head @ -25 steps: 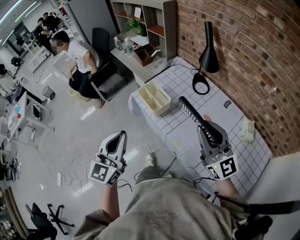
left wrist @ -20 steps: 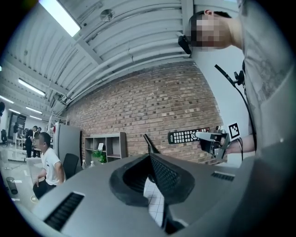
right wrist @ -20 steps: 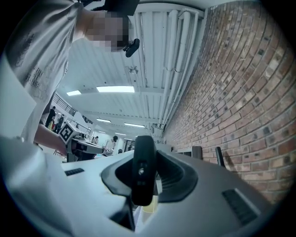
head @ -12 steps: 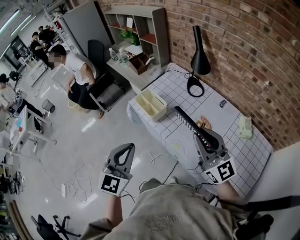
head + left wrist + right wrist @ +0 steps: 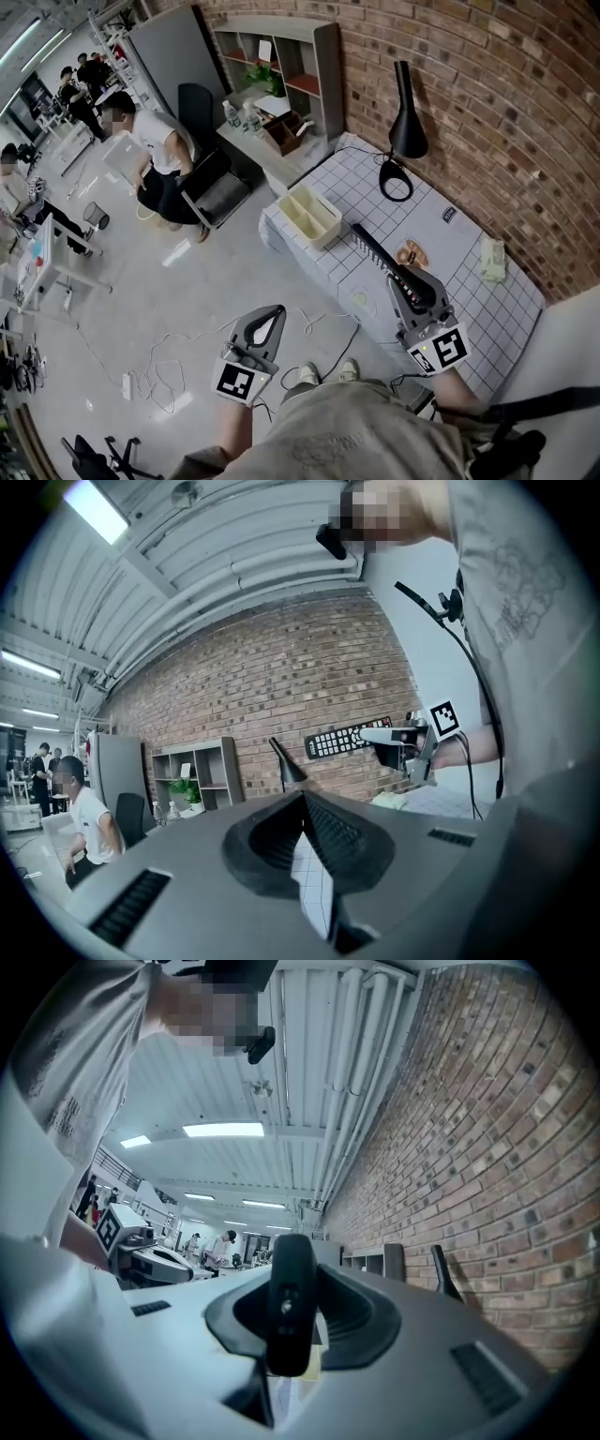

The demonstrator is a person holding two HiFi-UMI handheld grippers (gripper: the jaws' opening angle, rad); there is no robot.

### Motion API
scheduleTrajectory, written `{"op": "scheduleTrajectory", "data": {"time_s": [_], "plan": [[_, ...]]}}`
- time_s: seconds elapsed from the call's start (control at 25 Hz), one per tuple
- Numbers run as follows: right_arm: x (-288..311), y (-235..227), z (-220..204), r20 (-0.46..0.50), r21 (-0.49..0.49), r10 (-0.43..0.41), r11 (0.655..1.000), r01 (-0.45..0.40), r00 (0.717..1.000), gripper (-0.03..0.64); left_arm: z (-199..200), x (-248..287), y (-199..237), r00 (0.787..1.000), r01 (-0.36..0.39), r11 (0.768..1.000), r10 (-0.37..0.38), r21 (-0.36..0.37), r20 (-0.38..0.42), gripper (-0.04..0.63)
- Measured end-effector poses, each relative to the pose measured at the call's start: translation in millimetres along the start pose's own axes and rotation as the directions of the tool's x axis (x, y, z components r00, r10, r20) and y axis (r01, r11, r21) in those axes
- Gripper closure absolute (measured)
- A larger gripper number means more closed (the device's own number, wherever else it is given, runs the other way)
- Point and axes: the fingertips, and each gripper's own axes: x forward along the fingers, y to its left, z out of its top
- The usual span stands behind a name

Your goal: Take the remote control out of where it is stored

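Observation:
A long black remote control [image 5: 378, 251] juts out over the gridded table, and my right gripper [image 5: 403, 275] is shut on its near end. The left gripper view shows the remote [image 5: 345, 740] held level in the right gripper [image 5: 401, 741] against the brick wall. In the right gripper view its end [image 5: 289, 1309] stands between the jaws. A cream divided tray [image 5: 315, 215] sits on the table's left corner, apart from the remote's tip. My left gripper [image 5: 277, 312] hovers over the floor to the left, jaws meeting at the tip with nothing in them.
A table with a white gridded cloth [image 5: 473, 305] runs along the brick wall. On it stand a black desk lamp [image 5: 407, 131] and a small pale object [image 5: 493, 257]. A shelf unit [image 5: 298, 54], a seated person [image 5: 150, 141] and loose floor cables [image 5: 159, 367] lie to the left.
My left gripper has moved right, closer to my body and the table. The right gripper has drawn the remote slightly back from the tray, still holding it.

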Motion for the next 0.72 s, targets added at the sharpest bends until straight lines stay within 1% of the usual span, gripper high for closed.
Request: {"op": "scheduleTrajectory", "data": {"time_s": [0.16, 0.28, 0.36, 0.44, 0.48, 0.56, 0.72], "plan": [[3.6, 8.9, 8.4, 0.003, 0.003, -0.012, 1.0, 0.012, 1.0, 0.524, -0.8, -9.2, 7.0, 1.0, 0.0, 0.999, 0.0, -0.042, 0.007, 0.591], [3.7, 13.2, 14.0, 0.002, 0.001, -0.018, 1.0, 0.018, 1.0, 0.524, -1.9, -15.9, 14.9, 1.0, -0.013, 0.995, 0.015, -0.095, 0.018, 0.591], [3.4, 15.3, 16.5, 0.004, 0.005, -0.023, 1.0, 0.023, 1.0, 0.524, -15.5, -19.2, 21.8, 0.999, -0.032, 0.991, 0.03, -0.13, -0.01, 0.591], [0.9, 19.6, 18.4, 0.002, 0.002, -0.027, 1.0, 0.027, 1.0, 0.525, -27.5, -23.0, 28.2, 0.997, -0.059, 0.989, 0.053, -0.133, -0.049, 0.591], [-0.9, 21.7, 20.0, 0.002, -0.004, -0.029, 1.0, 0.029, 1.0, 0.523, -29.6, -24.3, 30.1, 0.997, -0.065, 0.989, 0.058, -0.131, -0.055, 0.591], [-4.2, 23.3, 23.0, 0.0, -0.018, -0.036, 0.999, 0.036, 0.999, 0.523, -29.4, -24.9, 31.6, 0.998, -0.057, 0.988, 0.052, -0.143, -0.04, 0.591], [-13.3, 26.4, 16.6, -0.024, -0.015, -0.053, 0.999, 0.052, 0.998, 0.524, -16.6, -25.2, 22.7, 0.998, 0.0, 0.988, 0.009, -0.155, 0.057, 0.591]]}}
